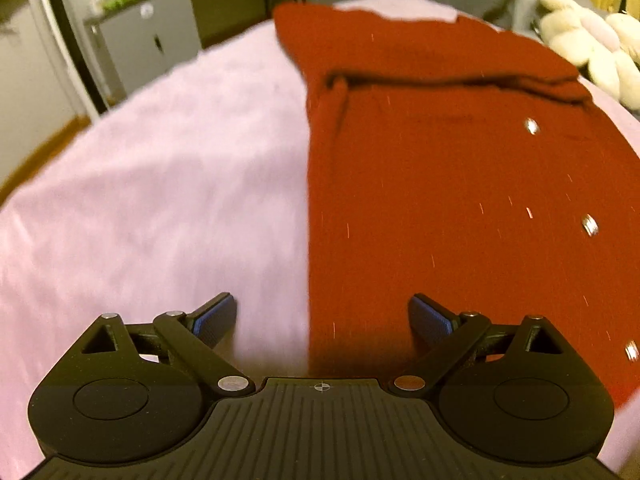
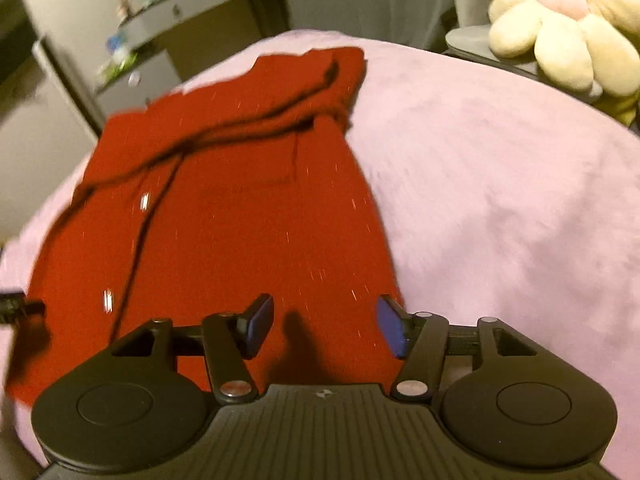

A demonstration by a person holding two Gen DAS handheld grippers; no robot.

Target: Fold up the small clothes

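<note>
A pink fuzzy blanket [image 1: 152, 184] covers the surface in front of me, with a cream plush toy [image 2: 560, 28] beyond it. The red garment [image 1: 448, 200] lies flat on it, sleeves folded across. My left gripper [image 1: 322, 320] straddles its left edge, fingers spread; my right gripper [image 2: 325, 326] hangs spread over its lower right corner.

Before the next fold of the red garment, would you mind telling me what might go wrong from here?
1. The left claw straddles the dark red knit garment's side edge, so closing might also pinch the fuzzy pink blanket.
2. The right claw, open near the hem, may catch only the top layer, loosening the folded upper part.
</note>
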